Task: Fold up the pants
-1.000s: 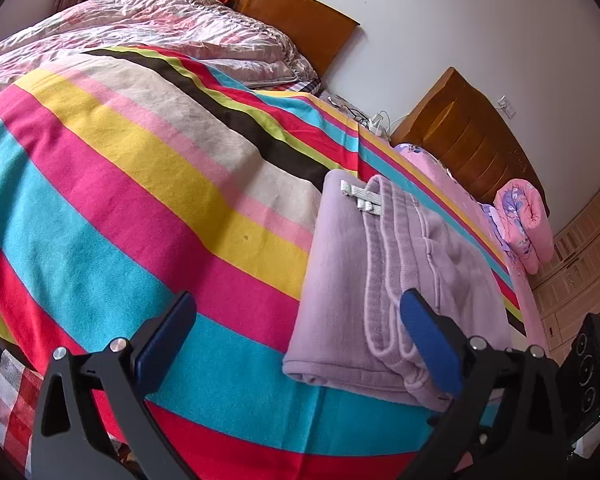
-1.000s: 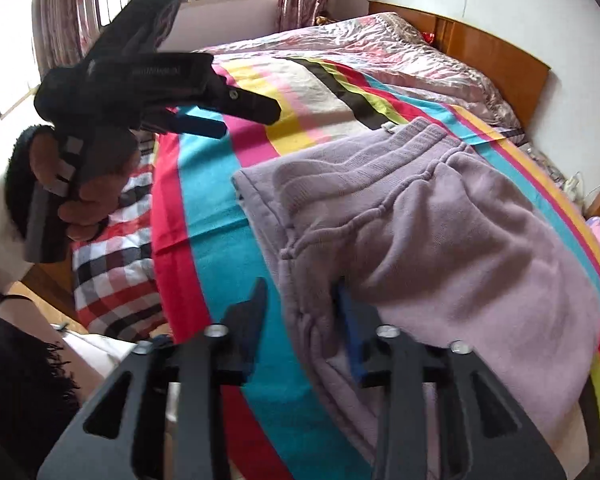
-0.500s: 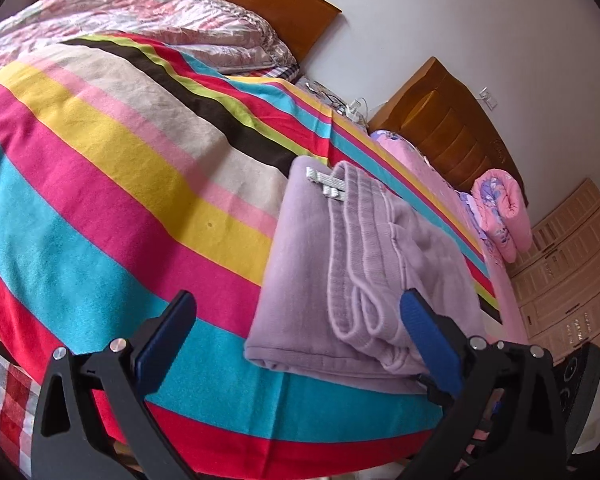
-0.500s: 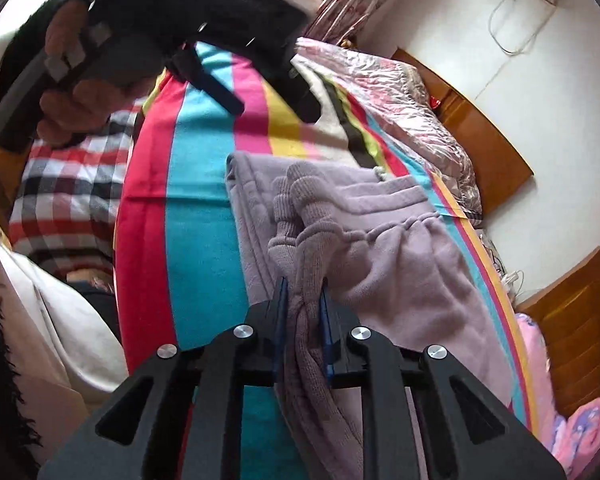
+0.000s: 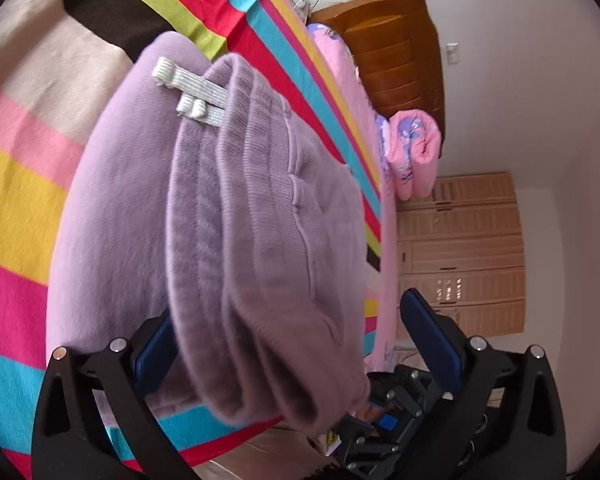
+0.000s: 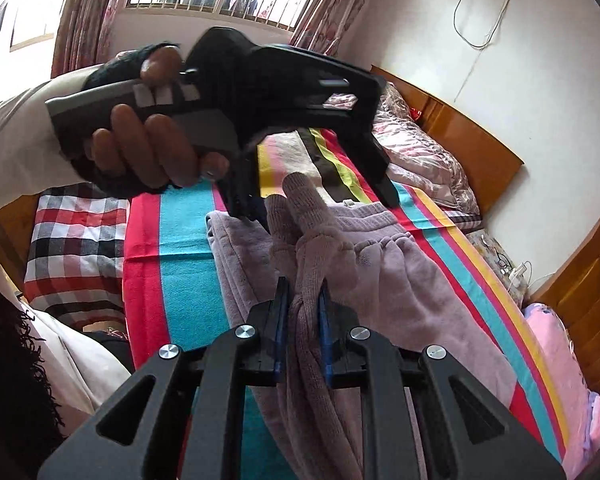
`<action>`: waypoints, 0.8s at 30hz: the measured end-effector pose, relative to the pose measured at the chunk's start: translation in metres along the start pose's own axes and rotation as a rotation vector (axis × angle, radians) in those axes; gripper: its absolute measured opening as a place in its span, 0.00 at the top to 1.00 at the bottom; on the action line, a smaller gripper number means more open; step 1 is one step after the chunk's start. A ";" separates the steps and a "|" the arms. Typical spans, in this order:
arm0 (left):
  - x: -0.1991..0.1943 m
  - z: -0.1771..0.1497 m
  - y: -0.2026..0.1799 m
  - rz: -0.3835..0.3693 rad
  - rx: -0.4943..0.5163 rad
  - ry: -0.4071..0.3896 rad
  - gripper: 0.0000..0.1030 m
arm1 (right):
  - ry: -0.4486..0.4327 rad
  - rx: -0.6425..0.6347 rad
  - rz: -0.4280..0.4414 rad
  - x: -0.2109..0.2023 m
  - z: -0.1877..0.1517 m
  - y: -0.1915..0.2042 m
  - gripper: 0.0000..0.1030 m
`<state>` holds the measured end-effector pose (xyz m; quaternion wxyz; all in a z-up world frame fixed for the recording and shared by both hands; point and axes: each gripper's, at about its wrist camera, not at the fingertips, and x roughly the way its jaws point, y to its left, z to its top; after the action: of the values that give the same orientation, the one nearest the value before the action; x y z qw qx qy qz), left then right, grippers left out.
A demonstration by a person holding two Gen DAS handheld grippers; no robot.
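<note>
Lilac knit pants point(image 5: 240, 216) lie partly folded on the striped bedspread point(image 5: 16, 184). A grey elastic tab point(image 5: 192, 92) sticks out at the waistband. My left gripper point(image 5: 288, 340) is open, its blue pads on either side of the raised cuff end of the pants. In the right wrist view my right gripper point(image 6: 303, 320) is shut on a bunched ribbed edge of the pants point(image 6: 400, 280) and lifts it off the bed. The left gripper point(image 6: 284, 92), held in a hand, hangs just above that raised edge.
The striped bedspread point(image 6: 184, 248) covers the bed, with a checked cloth point(image 6: 76, 240) at its near end. A pink quilt point(image 6: 424, 152) and wooden headboard point(image 6: 460, 132) lie beyond. A rolled pink blanket point(image 5: 416, 152), a wooden cabinet point(image 5: 396, 52) and a slatted wardrobe point(image 5: 460, 256) stand beside the bed.
My right gripper closed on the pants' edge and lifted it. My left gripper moved in and rolled, so its open jaws now straddle the raised end.
</note>
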<state>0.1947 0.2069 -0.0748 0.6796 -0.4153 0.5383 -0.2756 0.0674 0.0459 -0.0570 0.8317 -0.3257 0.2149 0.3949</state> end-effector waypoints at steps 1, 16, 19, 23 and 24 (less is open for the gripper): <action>0.010 0.002 -0.008 0.029 0.027 0.015 0.02 | 0.008 -0.001 -0.003 0.002 0.000 0.003 0.86; 0.031 0.002 -0.019 0.278 0.186 -0.009 0.64 | 0.091 0.661 -0.267 -0.107 -0.152 -0.057 0.20; 0.035 0.004 -0.023 0.285 0.185 0.000 0.63 | 0.149 0.682 -0.325 -0.098 -0.169 -0.041 0.20; 0.033 0.001 -0.035 0.305 0.194 -0.015 0.68 | 0.115 0.773 -0.364 -0.085 -0.179 -0.048 0.20; 0.032 0.001 -0.038 0.303 0.196 -0.022 0.70 | 0.111 0.769 -0.378 -0.082 -0.178 -0.049 0.20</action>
<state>0.2070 0.1618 -0.0578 0.7564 -0.2641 0.5578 -0.2167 0.0399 -0.1461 -0.1120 0.9375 -0.0463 0.3274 0.1085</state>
